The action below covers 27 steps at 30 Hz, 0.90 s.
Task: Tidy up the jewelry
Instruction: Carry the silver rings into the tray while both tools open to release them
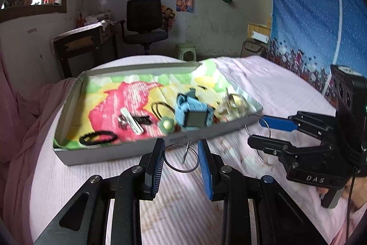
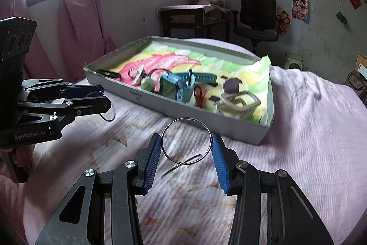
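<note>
My left gripper (image 1: 181,154) is shut on a thin metal hoop (image 1: 181,171) that lies flat between its blue pads, with a second hoop linked through it and standing up. It hovers over the pink bedspread, just in front of the grey box (image 1: 110,154). The left gripper (image 2: 106,98) also shows side-on at the left of the right wrist view. My right gripper (image 2: 186,146) is shut on a larger metal hoop (image 2: 187,119), with another hoop dangling from it. In the left wrist view the right gripper (image 1: 255,131) sits by the box's right corner.
The shallow grey box (image 2: 183,113) is lined with colourful cloth. It holds a blue watch (image 1: 192,117), a black hair tie (image 1: 98,138), a white clip (image 1: 132,122), a green bead (image 1: 166,124) and a white claw clip (image 2: 238,102). A desk and an office chair (image 1: 144,22) stand behind.
</note>
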Motion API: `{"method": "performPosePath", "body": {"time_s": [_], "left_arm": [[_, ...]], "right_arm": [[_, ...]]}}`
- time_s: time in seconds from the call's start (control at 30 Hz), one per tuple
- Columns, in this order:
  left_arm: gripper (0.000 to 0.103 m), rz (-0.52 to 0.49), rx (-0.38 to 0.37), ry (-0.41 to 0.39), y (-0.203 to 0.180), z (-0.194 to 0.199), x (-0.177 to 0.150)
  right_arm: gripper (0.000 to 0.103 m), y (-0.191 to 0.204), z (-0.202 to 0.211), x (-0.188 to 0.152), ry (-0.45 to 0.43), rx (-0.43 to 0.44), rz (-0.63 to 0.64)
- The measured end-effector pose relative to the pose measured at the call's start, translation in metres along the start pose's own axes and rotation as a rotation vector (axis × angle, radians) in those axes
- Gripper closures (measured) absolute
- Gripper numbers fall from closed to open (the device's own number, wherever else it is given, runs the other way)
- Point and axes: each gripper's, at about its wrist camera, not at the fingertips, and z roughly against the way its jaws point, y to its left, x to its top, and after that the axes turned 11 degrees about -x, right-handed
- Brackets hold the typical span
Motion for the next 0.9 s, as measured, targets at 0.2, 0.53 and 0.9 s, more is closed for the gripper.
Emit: {"method": "performPosePath", "body": {"time_s": [0.2, 0.53, 0.9], "left_arm": [[0.075, 0.055, 0.03, -0.061, 0.022, 0.005, 0.02], [0.075, 0.129, 0.12, -0.112, 0.055, 0.007, 0.042], [0.075, 0.222, 0.238, -0.124, 0.087, -0.001, 0.051]], "right_arm": [[0.063, -0.002, -0.003, 0.02, -0.032, 0.0, -0.02], [0.063, 0.005, -0.018, 0.065, -0.09, 0.017, -0.063], [0.063, 0.024, -0.046, 0.108, -0.108, 0.009, -0.087]]}}
